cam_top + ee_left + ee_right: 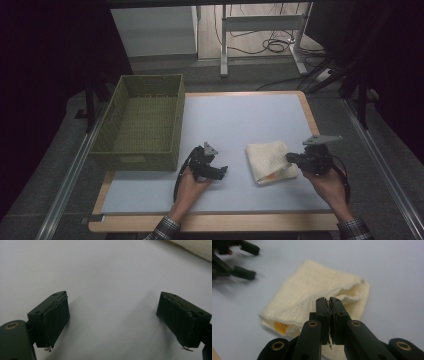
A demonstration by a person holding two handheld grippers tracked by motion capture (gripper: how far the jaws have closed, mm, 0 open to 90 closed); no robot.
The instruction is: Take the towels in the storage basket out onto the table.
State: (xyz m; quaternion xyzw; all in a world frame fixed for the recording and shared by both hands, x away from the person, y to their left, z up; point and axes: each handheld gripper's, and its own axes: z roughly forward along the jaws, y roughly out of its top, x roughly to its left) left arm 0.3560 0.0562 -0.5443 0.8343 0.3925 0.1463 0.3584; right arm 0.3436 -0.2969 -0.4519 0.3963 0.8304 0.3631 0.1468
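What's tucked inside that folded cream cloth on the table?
At one open edge of the cream cloth, something orange-yellow peeks out from between the layers. The folds cover the rest, so what it is cannot be told.

I see a cream cloth with a fine woven texture and an orange patch showing at its lower fold. Both my grippers are black, the left gripper and the right gripper. The table top is pale blue-grey with a light wood rim. The basket is olive-green weave. My sleeves are plaid.
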